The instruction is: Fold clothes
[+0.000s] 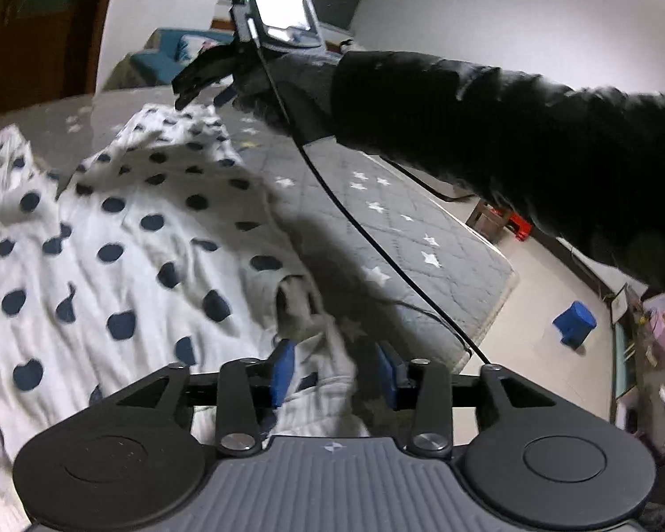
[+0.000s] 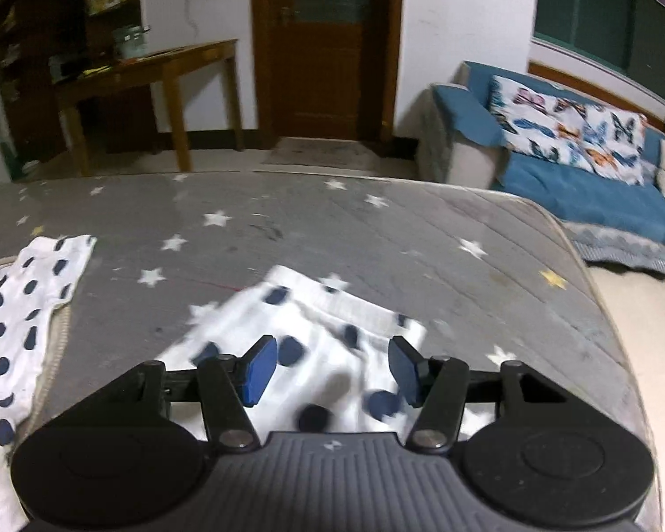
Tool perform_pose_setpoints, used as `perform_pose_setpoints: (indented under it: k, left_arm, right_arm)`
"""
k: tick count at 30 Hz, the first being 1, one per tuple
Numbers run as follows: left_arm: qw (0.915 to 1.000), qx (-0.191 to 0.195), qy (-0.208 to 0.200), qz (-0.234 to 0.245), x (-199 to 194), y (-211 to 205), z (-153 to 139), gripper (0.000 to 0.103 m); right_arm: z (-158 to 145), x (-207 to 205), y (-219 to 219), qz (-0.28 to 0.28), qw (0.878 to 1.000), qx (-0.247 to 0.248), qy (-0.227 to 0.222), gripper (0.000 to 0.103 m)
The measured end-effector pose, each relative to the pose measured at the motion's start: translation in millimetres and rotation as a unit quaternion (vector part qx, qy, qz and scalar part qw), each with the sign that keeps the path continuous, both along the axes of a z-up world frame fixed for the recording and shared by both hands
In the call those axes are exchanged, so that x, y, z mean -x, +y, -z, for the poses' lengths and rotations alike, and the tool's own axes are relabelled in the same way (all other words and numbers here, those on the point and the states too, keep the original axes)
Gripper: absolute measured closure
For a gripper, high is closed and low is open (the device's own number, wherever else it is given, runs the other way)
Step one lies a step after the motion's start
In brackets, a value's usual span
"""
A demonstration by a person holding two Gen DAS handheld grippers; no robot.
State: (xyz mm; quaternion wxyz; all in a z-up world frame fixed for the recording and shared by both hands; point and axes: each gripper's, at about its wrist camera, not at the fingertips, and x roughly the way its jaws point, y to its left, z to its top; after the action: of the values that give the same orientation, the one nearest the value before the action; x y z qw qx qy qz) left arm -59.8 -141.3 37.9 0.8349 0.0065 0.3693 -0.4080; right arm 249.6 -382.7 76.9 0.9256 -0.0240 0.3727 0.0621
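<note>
A white cotton garment printed with dark navy dots (image 1: 124, 239) lay crumpled and spread over a grey quilted mattress scattered with white stars (image 1: 403, 221). It covered most of the mattress's left side in the left wrist view and reached up toward its far edge.

The left gripper (image 1: 332, 374) hung low over the near part of the garment. Its blue-padded fingers (image 1: 283, 370) stood spread, with a rumpled fold of white cloth lying between them; whether the pads touched that fold could not be told through the blur.

In the same view the right gripper (image 1: 186, 91) was held out over the far end of the garment, just above the cloth, at the end of a black sleeve (image 1: 510, 133) and a gloved hand (image 1: 283, 93). A thin black cable (image 1: 359, 226) ran from it back across the mattress.

In the right wrist view the right gripper (image 2: 332, 370) had its blue pads (image 2: 259, 370) spread apart over a ribbed white hem of the dotted garment (image 2: 328, 323), which was blurred. A second stretch of the same dotted cloth (image 2: 26, 310) lay along the mattress's (image 2: 377, 239) left edge.

Beyond the far edge stood a brown wooden door (image 2: 326, 44), a brown wooden table (image 2: 155, 71), and a blue sofa with a butterfly-print cushion (image 2: 572, 133).
</note>
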Motion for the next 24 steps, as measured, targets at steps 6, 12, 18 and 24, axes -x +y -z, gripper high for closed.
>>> perform_pose_setpoints:
  k: [6,12,18,24]
  left_arm:
    - [0.9992,-0.026,-0.03,-0.003,7.0,-10.1,0.6,0.051]
    - [0.9969,-0.068,-0.039,-0.006,8.1,-19.8,13.2,0.063]
    - [0.9984,-0.053,-0.019,-0.002,2.0,-12.7,12.6,0.092]
    - [0.9995,-0.029,0.003,0.014,1.0,-6.1,9.6,0.093]
  right_arm:
    - [4.9,2.3,-29.2,0.035,0.999,-0.022,0.007,0.051]
    - [12.6,2.2,-47.2,0.054,0.997,-0.058,0.014,0.057]
    - [16.0,-0.4,-45.3,0.052,0.997,-0.064,0.011,0.058]
    - [24.8,-5.8,-38.8,0.055,0.997,-0.054,0.015,0.059]
